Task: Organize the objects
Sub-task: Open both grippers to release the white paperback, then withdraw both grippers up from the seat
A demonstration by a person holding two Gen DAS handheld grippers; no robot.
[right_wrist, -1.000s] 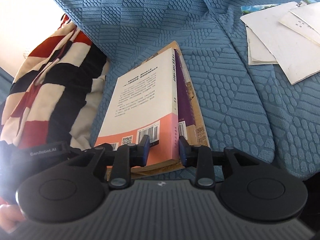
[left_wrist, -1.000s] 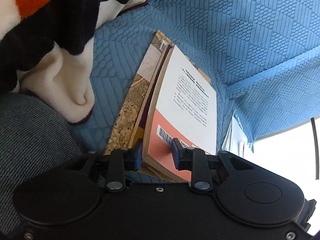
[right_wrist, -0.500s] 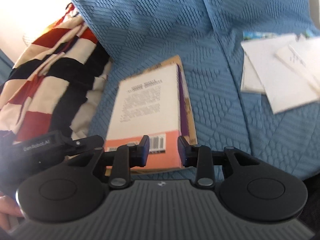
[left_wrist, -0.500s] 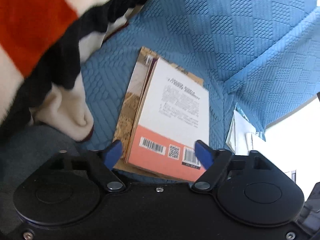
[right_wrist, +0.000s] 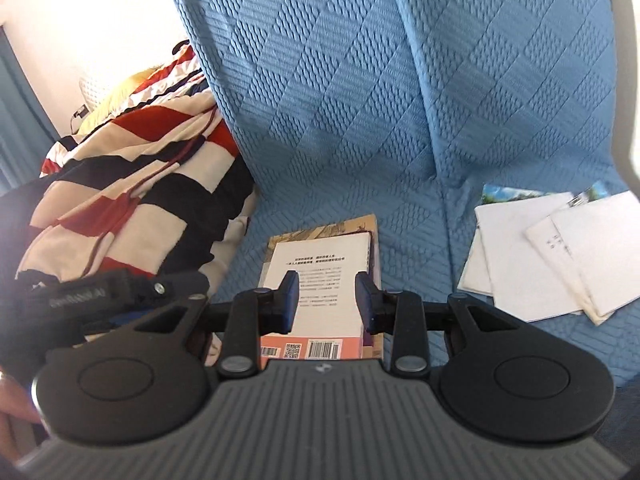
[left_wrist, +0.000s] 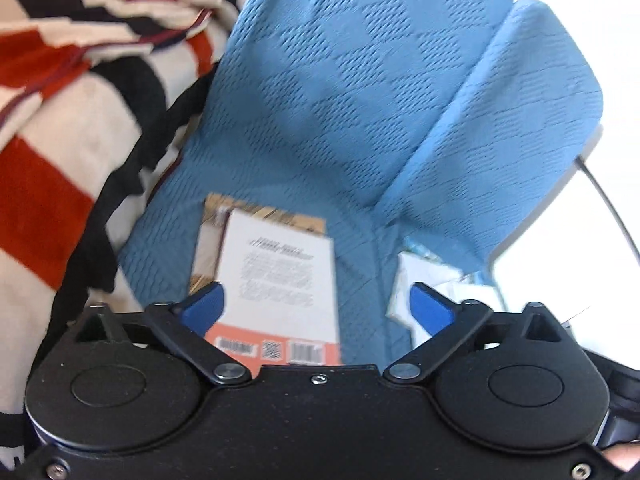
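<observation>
A stack of books (left_wrist: 280, 272) lies flat on the blue sofa seat (left_wrist: 340, 100), its top book white with an orange band and barcodes. My left gripper (left_wrist: 314, 294) hovers above the stack's near end, jaws opening wide, and the blue pads touch nothing. In the right wrist view the same stack of books (right_wrist: 316, 264) lies below my right gripper (right_wrist: 326, 284). Its jaws stand partly apart in the air with nothing between them.
A red, black and cream striped blanket (right_wrist: 140, 200) is heaped on the left of the sofa, close beside the books. Several loose white papers and booklets (right_wrist: 540, 256) lie on the seat at right. The blue backrest (right_wrist: 340, 120) rises behind.
Both grippers have risen away from the book stack. The left jaws, which were clamped on the books' near edge, have opened wide and let go. The stack stays on the seat.
</observation>
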